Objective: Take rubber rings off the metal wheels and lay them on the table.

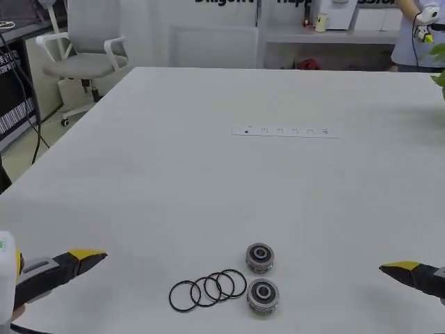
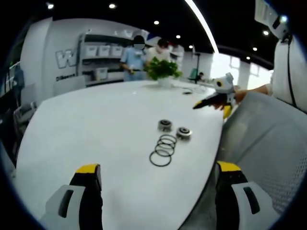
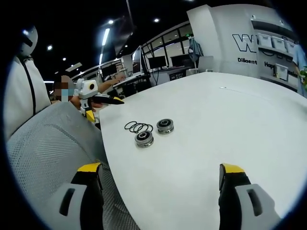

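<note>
White workbench top [image 1: 174, 181], big and mostly bare, so plenty of elbow room. Starting nearest: the left gripper [image 2: 158, 166] has its yellow-tipped jaws spread really wide, nothing between them and nothing touching them. It sits low by the near edge of the table, off to the left of the parts. Same story for the right gripper [image 3: 160, 166]: jaws wide apart, holding nothing, parked near the same edge over on the right side, well apart from the parts.

Between the two, close to the near edge, is a little chain of black rubber rings [image 1: 208, 289] lying flat on the table and overlapping each other. Just beside them on the right is the nearer metal wheel [image 1: 263, 293], and the second metal wheel [image 1: 260, 256] is right behind it, a bit further in. Can't tell if the last ring actually touches the nearer wheel, or if either wheel has a ring on it.

Past that it's open white surface all the way out, with just a thin strip [image 1: 285, 131] set into the top around the middle. Far left corner has a white office chair [image 1: 83, 49] off the table's edge, and a leafy plant [image 2: 163, 69] stands at one far edge.
</note>
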A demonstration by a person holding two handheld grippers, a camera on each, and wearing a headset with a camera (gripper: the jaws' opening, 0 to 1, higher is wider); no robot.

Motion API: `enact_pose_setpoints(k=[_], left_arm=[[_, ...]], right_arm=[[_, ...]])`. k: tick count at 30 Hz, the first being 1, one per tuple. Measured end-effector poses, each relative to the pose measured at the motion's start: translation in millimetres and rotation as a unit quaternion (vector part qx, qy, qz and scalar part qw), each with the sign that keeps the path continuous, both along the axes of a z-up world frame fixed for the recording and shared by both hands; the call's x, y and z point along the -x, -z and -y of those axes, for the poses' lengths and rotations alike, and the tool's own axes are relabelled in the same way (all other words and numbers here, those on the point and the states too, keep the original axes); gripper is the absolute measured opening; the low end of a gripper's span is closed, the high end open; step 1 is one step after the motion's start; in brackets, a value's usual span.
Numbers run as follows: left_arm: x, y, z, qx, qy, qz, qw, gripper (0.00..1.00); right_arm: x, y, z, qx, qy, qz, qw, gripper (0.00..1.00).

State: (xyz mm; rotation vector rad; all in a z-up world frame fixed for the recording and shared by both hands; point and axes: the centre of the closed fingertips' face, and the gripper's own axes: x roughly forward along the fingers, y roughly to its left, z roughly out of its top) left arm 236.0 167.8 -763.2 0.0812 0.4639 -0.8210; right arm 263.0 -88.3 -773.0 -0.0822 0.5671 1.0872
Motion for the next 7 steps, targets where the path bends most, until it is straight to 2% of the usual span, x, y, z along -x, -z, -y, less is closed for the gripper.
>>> enact_pose_setpoints(k=[7], left_arm=[[0.9, 0.8, -2.8, -0.001, -0.004, -0.001, 1.0000, 1.00]], right_arm=[[1.7, 6.1, 5.5, 0.007, 0.010, -0.005, 0.9999, 0.98]])
